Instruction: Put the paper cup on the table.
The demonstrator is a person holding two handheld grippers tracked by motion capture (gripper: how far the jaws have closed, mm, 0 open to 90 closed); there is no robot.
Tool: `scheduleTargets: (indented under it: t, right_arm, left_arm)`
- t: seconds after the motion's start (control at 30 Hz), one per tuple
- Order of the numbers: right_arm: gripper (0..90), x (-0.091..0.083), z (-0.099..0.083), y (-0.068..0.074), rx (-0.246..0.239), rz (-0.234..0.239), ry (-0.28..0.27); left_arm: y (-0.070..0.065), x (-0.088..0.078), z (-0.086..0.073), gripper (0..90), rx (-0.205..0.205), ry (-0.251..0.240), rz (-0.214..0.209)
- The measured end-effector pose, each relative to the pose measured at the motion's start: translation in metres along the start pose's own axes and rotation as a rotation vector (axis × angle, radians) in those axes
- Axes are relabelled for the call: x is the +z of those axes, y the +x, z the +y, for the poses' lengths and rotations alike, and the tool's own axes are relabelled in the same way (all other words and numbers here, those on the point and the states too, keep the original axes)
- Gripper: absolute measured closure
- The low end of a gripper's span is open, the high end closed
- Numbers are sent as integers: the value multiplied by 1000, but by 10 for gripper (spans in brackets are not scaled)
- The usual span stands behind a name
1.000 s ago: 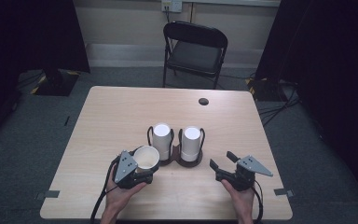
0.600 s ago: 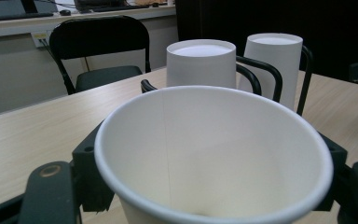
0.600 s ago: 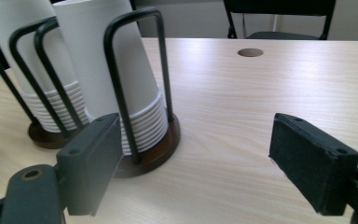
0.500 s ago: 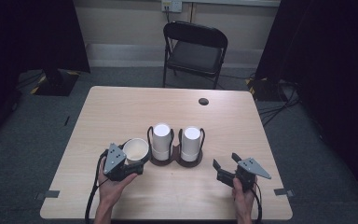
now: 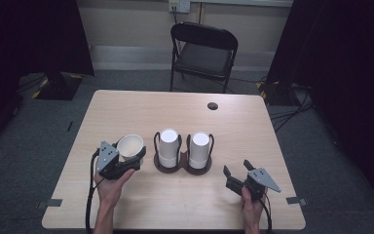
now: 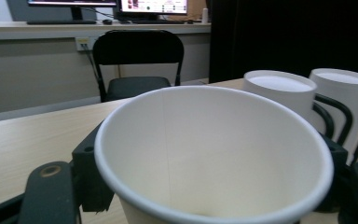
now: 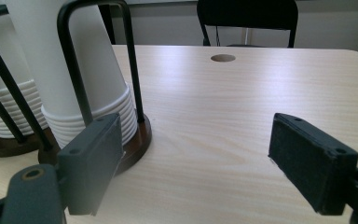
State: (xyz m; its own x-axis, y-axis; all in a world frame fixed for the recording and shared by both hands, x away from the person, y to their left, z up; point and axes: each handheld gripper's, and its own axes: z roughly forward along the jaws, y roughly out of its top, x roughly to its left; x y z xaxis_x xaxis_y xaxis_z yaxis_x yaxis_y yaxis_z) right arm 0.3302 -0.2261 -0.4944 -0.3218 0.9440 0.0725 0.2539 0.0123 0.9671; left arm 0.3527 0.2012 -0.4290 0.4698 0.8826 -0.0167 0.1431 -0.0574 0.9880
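the left gripper [image 5: 126,158] grips a white paper cup [image 5: 130,145], mouth up, its jaws pressed against the cup's sides; in the left gripper view the cup [image 6: 214,154] sits between the two black jaws and looks bare inside. the cup is held over the left part of the table [image 5: 126,107], near the person's edge, just left of the holder [image 5: 182,165] and apart from it. the holder is a dark round-based rack with black wire loops, standing near the middle of the table, and it carries two stacks of white cups turned upside down: the left stack [image 5: 168,146] and the right stack [image 5: 199,148], side by side. the right gripper [image 5: 238,173] is open with nothing between its jaws, low over the table to the right of the holder and near the front edge. in the right gripper view its jaws stand wide apart over bare wood, with the holder's base [image 7: 135,144] and the right stack [image 7: 88,74] just beyond the left-hand jaw, though whether that jaw touches the base i cannot tell. a small round hole [image 5: 213,106] lies in the far right part of the table, and a black folding chair [image 5: 202,53] stands behind the far edge.
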Motion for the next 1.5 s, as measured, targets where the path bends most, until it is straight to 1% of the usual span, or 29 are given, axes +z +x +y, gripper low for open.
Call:
scheduleTargets:
  t: [0.07, 0.1, 0.2, 0.23, 0.27, 0.33, 0.37, 0.47, 0.53, 0.63, 0.77, 0.83, 0.9, 0.97, 1.03, 1.13, 1.2, 1.27, 1.4, 1.43, 1.5]
  right_arm:
    - [170, -2, -1, 0, 1, -4, -18]
    - [170, -2, -1, 0, 2, -4, -15]
    - [165, -2, -1, 1, -16, -3, -13]
    - [165, -2, -1, 2, -19, -1, -9]
    - [165, -2, 0, 1, -20, 1, -6]
    - [165, -1, 0, 1, -21, 4, -5]
    - [165, -1, 0, 1, -21, 2, -5]
    - [161, -1, -1, 3, -35, 0, -7]
    - [160, -1, 0, 3, -38, 2, -2]
    - [159, -1, 0, 2, -35, 6, -1]
    - [159, -2, -1, 2, -30, 8, -7]
    - [159, -2, -1, 2, -26, 9, -6]
    - [159, -2, -1, 2, -28, 9, -5]
    - [159, -1, -1, 2, -30, 9, -4]
    - [159, -1, 0, 2, -32, 9, -3]
    - [159, -1, 0, 2, -31, 11, -1]
    - [159, -1, 0, 2, -32, 13, -2]
    - [159, -1, 0, 2, -33, 13, 0]
    - [159, -1, 0, 2, -33, 14, 0]
    - [159, -1, 0, 2, -32, 13, 2]
    - [159, -1, 0, 2, -31, 13, 3]
  left_arm:
    - [4, 2, 2, 232, -1, 2, 6]
    - [6, 3, 2, 232, -1, 2, 9]
    - [14, 8, 2, 232, -37, -13, 6]
    - [17, 10, 2, 231, -59, -16, 5]
    - [19, 12, 1, 230, -66, -14, 4]
    - [21, 17, -1, 229, -48, 20, 31]
    - [21, 19, -2, 229, -49, 26, 34]
    - [24, 26, -2, 229, -55, 28, 34]
    - [27, 31, 0, 230, -52, 25, 42]
    - [32, 39, 3, 230, -45, 34, 50]
    - [37, 49, 2, 230, -19, 56, 60]
    - [39, 52, 0, 230, -21, 63, 57]
    - [42, 56, -2, 230, -29, 67, 65]
    - [45, 59, -4, 230, -48, 56, 53]
    - [48, 62, -6, 230, -56, 52, 54]
    - [51, 67, -9, 228, -50, 55, 63]
    - [54, 69, -12, 227, -55, 59, 65]
    - [54, 72, -15, 227, -46, 71, 71]
    - [55, 78, -21, 226, -49, 97, 65]
    - [55, 79, -22, 226, -51, 103, 70]
    - [55, 81, -24, 226, -55, 108, 60]
